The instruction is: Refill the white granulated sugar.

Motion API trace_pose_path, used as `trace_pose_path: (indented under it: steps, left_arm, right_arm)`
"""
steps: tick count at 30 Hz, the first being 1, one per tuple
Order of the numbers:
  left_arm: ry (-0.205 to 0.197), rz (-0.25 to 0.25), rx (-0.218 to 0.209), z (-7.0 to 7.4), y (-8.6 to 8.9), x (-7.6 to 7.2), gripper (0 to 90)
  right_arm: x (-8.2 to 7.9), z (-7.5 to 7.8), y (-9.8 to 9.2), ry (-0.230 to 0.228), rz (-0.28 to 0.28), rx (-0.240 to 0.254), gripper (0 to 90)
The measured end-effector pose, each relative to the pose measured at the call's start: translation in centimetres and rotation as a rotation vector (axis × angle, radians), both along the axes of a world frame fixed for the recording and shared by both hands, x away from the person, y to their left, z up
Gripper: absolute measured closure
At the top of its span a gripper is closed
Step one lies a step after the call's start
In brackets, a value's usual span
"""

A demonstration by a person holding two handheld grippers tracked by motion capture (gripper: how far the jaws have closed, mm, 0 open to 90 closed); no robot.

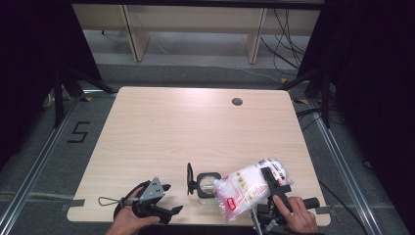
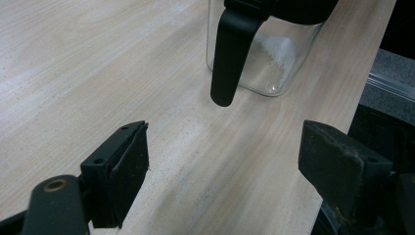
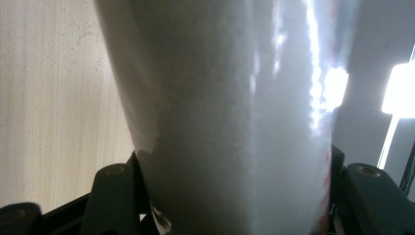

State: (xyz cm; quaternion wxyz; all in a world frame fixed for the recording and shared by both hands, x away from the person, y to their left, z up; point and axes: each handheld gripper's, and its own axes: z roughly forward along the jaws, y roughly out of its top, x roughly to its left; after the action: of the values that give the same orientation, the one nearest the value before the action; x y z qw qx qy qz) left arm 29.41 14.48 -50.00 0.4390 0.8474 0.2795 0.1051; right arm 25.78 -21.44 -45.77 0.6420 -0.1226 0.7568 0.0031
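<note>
While the bag (image 1: 247,190) of white grains hangs tipped in the high view, its low end points left toward the glass jar (image 1: 206,187), and that is what the next move turns on. The bag's long side runs from upper right down to lower left, slanted over the near edge of the table (image 1: 195,127). The jar stands just left of the bag's low end, with its black lid (image 1: 189,178) flipped up on its left side. The right claw (image 1: 274,188) grips the bag across its middle, so the right hand (image 1: 298,215) is much nearer to the bag. The left claw (image 1: 169,198) sits farther left, near the jar but apart from it, and the left hand (image 1: 128,218) holds it low by the table edge.

From the left gripper view, the left claw (image 2: 222,171) is wide and has nothing in it. Only bare table lies between its two sides. The jar (image 2: 274,58) stands ahead and a bit to the right, not touching the claw. A little white powder lies at the jar's bottom, so I think the pouring has only begun. The black lid (image 2: 230,54) hangs down in front of the glass.

From the right gripper view, the bag (image 3: 230,117) stands up between the sides of the right claw (image 3: 235,196). Both sides press on it, about halfway spread, so the claw is holding the bag. Pale table shows at the left.
</note>
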Motion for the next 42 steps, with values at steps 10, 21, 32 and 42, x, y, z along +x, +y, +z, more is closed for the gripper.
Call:
trace_pose_path:
  steps: [10, 21, 32, 42]
  left_arm:
    - [-0.019, -0.015, 0.004, -0.02, 0.01, 0.13, 18.5]
    - [0.0, 0.0, 0.001, -0.01, 0.01, 0.02, 18.6]
    - [-0.003, 0.004, 0.0, -0.03, 0.0, 0.02, 18.6]
    - [-0.01, -0.006, -0.01, -0.11, -0.09, 0.04, 18.6]
  right_arm:
    - [-0.21, -0.18, -0.05, 0.002, -0.028, 0.029, 41.9]
    - [-0.21, -0.04, 0.07, -0.008, -0.01, -0.016, 41.9]
    - [-0.32, 0.19, 0.1, -0.032, -0.004, -0.027, 41.8]
    - [-0.34, 0.14, 0.28, -0.035, 0.001, -0.021, 41.8]
